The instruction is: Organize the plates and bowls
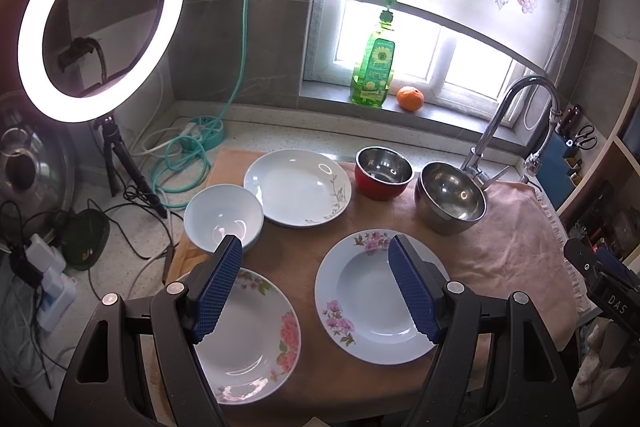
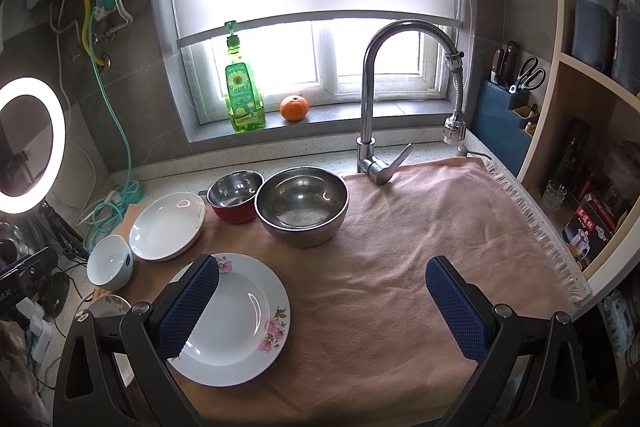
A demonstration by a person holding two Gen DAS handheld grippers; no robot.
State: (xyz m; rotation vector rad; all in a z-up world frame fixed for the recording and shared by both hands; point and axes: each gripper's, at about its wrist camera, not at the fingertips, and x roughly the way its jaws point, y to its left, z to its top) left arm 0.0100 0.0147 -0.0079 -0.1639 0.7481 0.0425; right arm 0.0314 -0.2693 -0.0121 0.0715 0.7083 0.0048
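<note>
Dishes lie on a pink towel. The left wrist view shows two flowered plates, one near left and one near right. Behind them are a white bowl, a pale plate with a grey leaf print, a red bowl with a steel inside and a steel bowl. My left gripper hangs open above the two flowered plates, holding nothing. My right gripper is open over bare towel, its left finger above a flowered plate. The steel bowl and red bowl sit beyond it.
A chrome faucet rises behind the towel. A green soap bottle and an orange stand on the sill. A lit ring light on a tripod, cables and a power strip crowd the left counter. Shelves line the right.
</note>
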